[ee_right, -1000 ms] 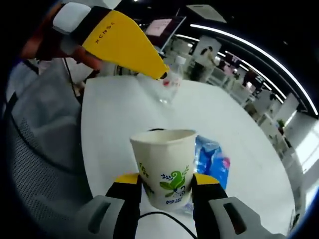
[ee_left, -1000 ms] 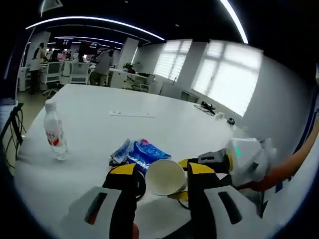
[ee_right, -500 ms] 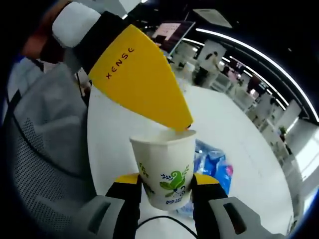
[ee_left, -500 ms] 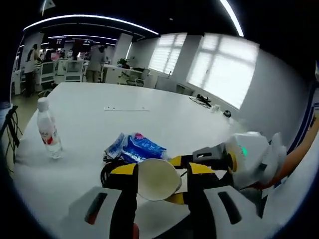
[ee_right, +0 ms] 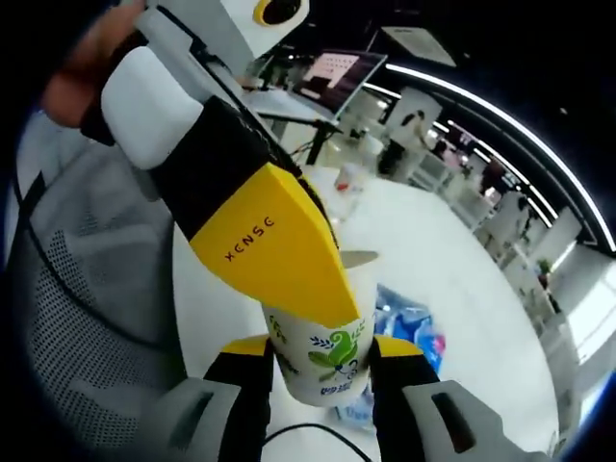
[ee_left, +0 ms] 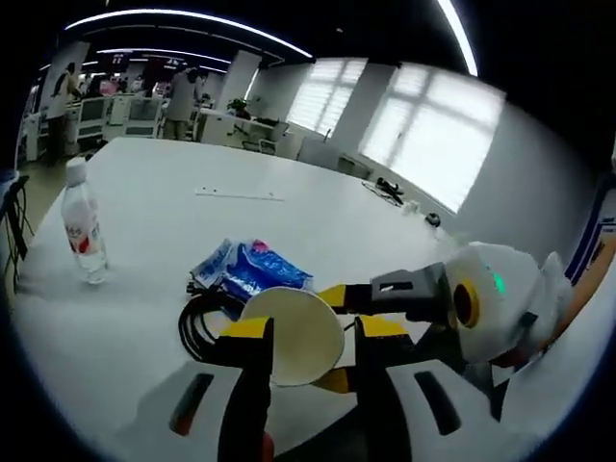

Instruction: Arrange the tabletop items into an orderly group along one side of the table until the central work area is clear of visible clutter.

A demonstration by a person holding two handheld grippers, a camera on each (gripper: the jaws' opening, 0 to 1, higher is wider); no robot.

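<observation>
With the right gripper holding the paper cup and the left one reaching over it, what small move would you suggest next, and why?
Probably close the left gripper on the paper cup: its jaws already straddle the rim, while the right gripper holds the base.

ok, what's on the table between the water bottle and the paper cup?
In the left gripper view, bare tabletop runs from the water bottle until a coiled black cable and a blue packet, both beside the paper cup.

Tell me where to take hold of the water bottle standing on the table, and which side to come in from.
Grip the water bottle at mid-body, around the label band, coming in level from its open near side with the left hand-held gripper. It stands upright and alone, apart from the blue packets, and its straight round wall suits two jaws better than the narrow cap.
</observation>
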